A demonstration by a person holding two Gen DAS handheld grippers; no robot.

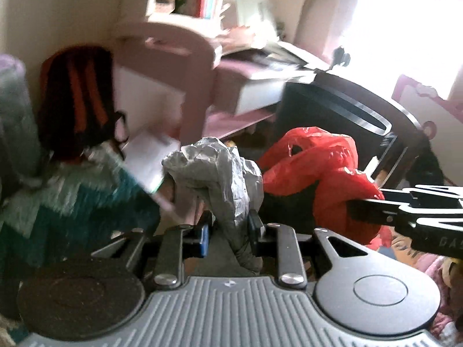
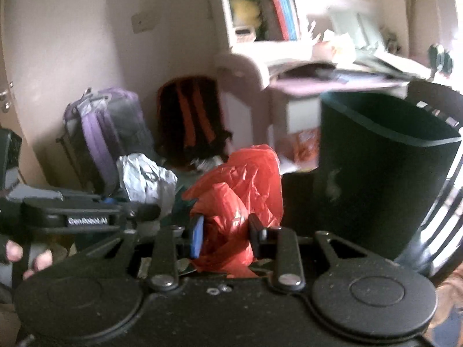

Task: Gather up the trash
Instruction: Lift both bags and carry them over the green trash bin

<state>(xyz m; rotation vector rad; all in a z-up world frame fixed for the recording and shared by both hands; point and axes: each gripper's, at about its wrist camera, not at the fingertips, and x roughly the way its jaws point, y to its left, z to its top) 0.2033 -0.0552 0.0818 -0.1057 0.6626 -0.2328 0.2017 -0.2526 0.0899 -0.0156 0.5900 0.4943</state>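
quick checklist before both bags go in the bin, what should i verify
1. Left tongs shut on the grey bag: ok, its twisted neck sits between the fingers.
2. Right tongs shut on the red bag: ok, plastic is bunched between the fingers.
3. Black bin in reach: ok, it stands upright just right of the red bag.
4. Bin mouth open: ok, the rim shows no lid.
5. Room inside the bin: cannot tell, its inside is hidden.
6. Bags closed against spills: cannot tell, both are crumpled and blurred.
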